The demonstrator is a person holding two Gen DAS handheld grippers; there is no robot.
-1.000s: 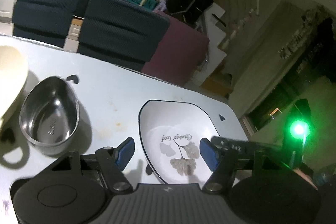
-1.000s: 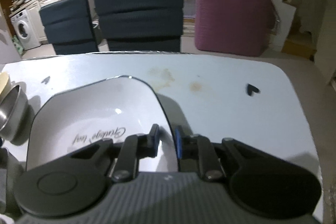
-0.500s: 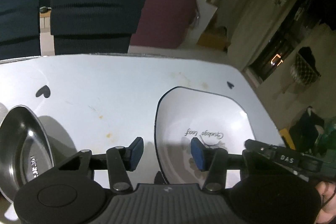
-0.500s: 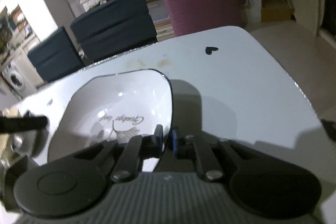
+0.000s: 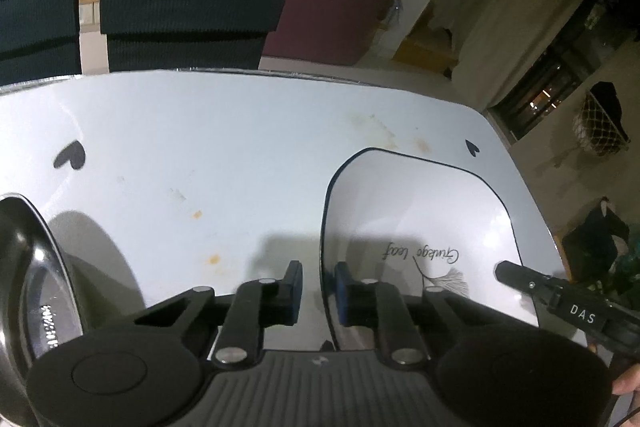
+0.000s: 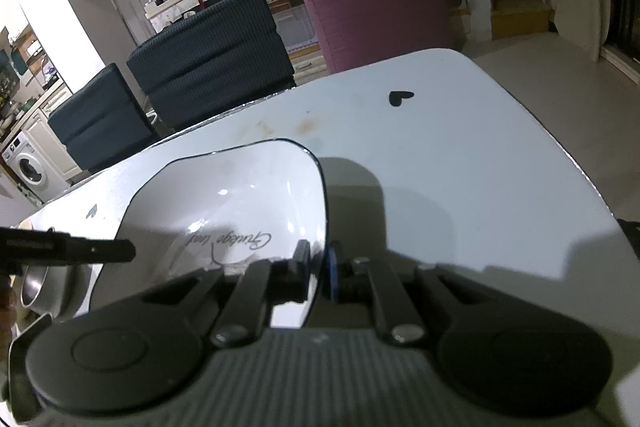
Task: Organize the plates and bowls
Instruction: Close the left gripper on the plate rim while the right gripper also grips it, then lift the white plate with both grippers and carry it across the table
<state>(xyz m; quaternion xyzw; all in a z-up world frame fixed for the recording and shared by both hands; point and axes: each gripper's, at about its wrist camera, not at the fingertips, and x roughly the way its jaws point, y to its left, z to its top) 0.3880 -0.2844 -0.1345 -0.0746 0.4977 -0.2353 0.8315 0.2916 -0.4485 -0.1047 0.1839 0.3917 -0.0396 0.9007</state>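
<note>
White square plate (image 5: 420,211), lower right of left view, on the table (image 5: 220,147). Left gripper (image 5: 318,287) straddles its left rim, jaws narrowed, contact unclear. Right gripper (image 6: 318,267) pinches the opposite rim. Steel bowl (image 5: 24,275) lower left.

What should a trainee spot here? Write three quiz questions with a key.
1. True or false: the bowl sits inside the plate.
2. The plate's rim lies between the fingers of: A) the left gripper only, B) the right gripper only, C) both.
3. Fill in: the black marks on the table are shaped like ____.

Key: 1 false; 2 C; 3 hearts.
</note>
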